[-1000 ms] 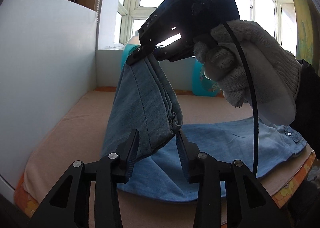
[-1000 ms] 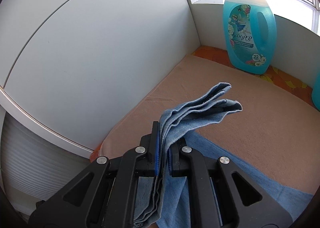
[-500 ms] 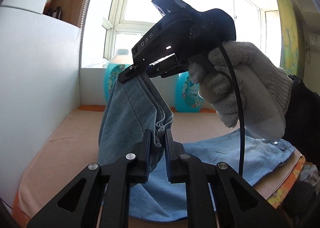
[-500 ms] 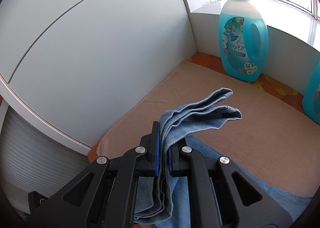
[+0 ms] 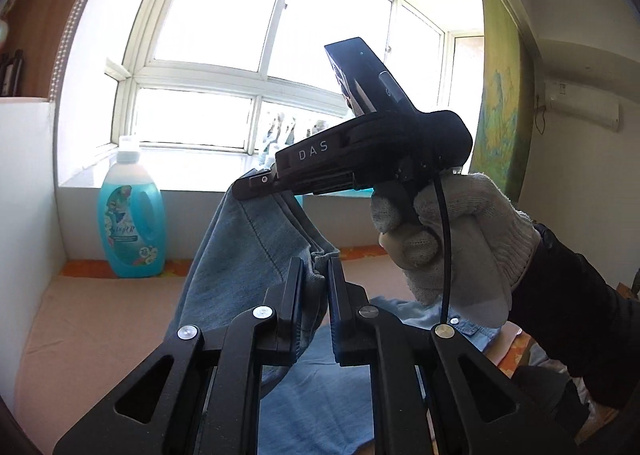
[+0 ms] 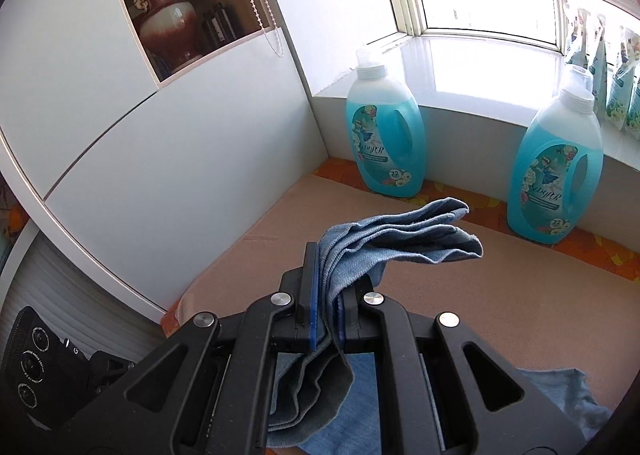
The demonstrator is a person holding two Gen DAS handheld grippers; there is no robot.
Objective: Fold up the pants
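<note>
Light blue denim pants (image 5: pixel 248 255) hang lifted at the leg ends, while the waist part (image 5: pixel 460 331) lies on the tan mat (image 5: pixel 80 327). My left gripper (image 5: pixel 316 275) is shut on one edge of the bunched leg ends. My right gripper (image 6: pixel 326 287) is shut on the other corner of the same leg ends (image 6: pixel 404 235), which stick out past its fingers. The right gripper (image 5: pixel 256 185) also shows in the left wrist view, held by a white-gloved hand (image 5: pixel 452 243) above the left one.
Two blue detergent bottles (image 6: pixel 384 139) (image 6: pixel 556 171) stand at the back of the mat under the window sill. A white cabinet wall (image 6: pixel 180 159) borders the mat's left side. A vase (image 6: pixel 164 15) sits in a shelf niche above.
My left gripper has closed on the hanging leg edge. Both grippers have risen and lifted the leg ends higher off the mat.
</note>
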